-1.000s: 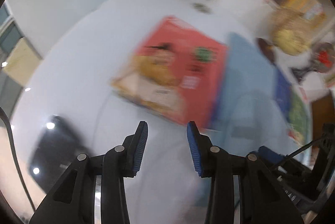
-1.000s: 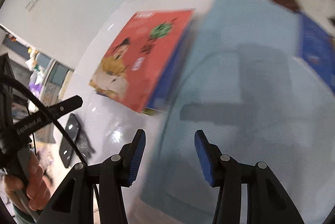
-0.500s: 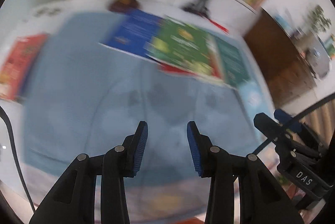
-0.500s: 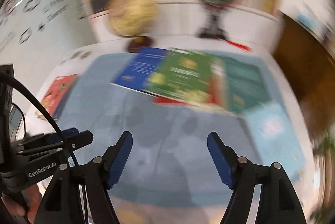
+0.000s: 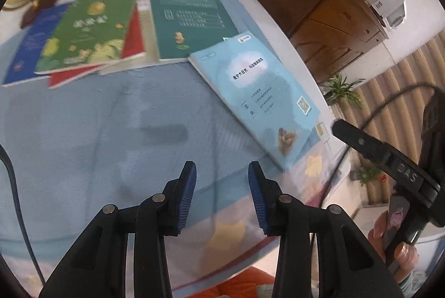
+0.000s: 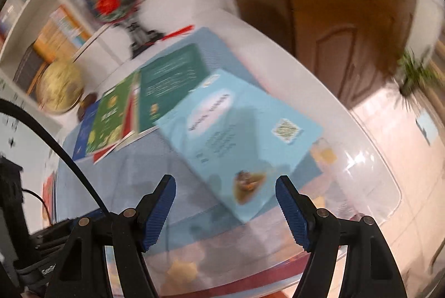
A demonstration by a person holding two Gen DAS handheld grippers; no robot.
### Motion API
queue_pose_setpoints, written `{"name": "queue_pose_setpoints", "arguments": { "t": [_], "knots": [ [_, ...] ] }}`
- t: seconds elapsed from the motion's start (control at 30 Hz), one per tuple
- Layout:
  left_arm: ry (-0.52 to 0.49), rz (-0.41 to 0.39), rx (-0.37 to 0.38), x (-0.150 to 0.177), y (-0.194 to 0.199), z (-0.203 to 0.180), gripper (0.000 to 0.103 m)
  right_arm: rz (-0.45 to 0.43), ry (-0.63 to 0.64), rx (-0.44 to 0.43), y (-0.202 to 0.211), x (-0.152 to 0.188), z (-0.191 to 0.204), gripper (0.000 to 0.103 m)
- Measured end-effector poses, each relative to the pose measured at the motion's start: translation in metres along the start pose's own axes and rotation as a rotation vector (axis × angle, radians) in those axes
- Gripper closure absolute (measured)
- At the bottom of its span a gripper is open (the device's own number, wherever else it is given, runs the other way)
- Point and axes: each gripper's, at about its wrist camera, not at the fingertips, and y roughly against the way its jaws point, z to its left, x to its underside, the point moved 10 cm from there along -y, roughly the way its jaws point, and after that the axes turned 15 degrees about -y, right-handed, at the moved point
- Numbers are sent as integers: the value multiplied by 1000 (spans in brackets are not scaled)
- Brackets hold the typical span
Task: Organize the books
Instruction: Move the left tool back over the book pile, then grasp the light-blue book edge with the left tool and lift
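Hanging over the blue mat (image 5: 83,136), both grippers hold nothing — left gripper (image 5: 222,197) a bit apart, right gripper (image 6: 225,211) just opened wider, w/ the light blue book (image 6: 239,131) near.

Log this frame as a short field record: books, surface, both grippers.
surface: blue mat on a white table
nearest book: light blue book, flat at the mat's right edge
other books: dark green book, green illustrated book, red book, dark blue book, overlapping in a row at the far side
left gripper: open, empty, above the mat
right gripper: open, empty, light blue book just ahead
backdrop: globe, wooden cabinet
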Motion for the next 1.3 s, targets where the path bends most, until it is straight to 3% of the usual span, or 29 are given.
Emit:
{"name": "queue_pose_setpoints", "arguments": {
  "t": [0.1, 0.2, 0.33, 0.5, 0.67, 0.9, 1.07, 1.23, 1.3],
  "knots": [
    [11, 29, 76, -5, -23, -11, 67, 8, -46, 20, -9, -14, -27, 31],
    [-7, 63, 60, -7, -38, -19, 67, 11, -63, 4, -21, -25, -41, 31],
    [9, 74, 68, -15, -59, -30, 67, 55, -22, -71, -46, -50, -45, 47],
    [151, 52, 79, -24, -81, -39, 67, 150, 105, -76, -84, -78, -44, 49],
    [302, 37, 104, -21, -105, -45, 67, 259, 223, -62, -117, -85, -52, 49],
    [445, -47, 131, -13, -97, -42, 67, 342, 373, -72, -124, -76, -48, 49],
    [500, -90, 94, 6, -79, -27, 67, 399, 446, -119, -113, -64, -32, 48],
    [604, -115, -11, 43, -51, 9, 67, 486, 581, -165, -118, -14, 4, 48],
    [647, -135, -11, 57, -39, 19, 67, 506, 649, -191, -121, 11, 23, 48]
  ]
}}
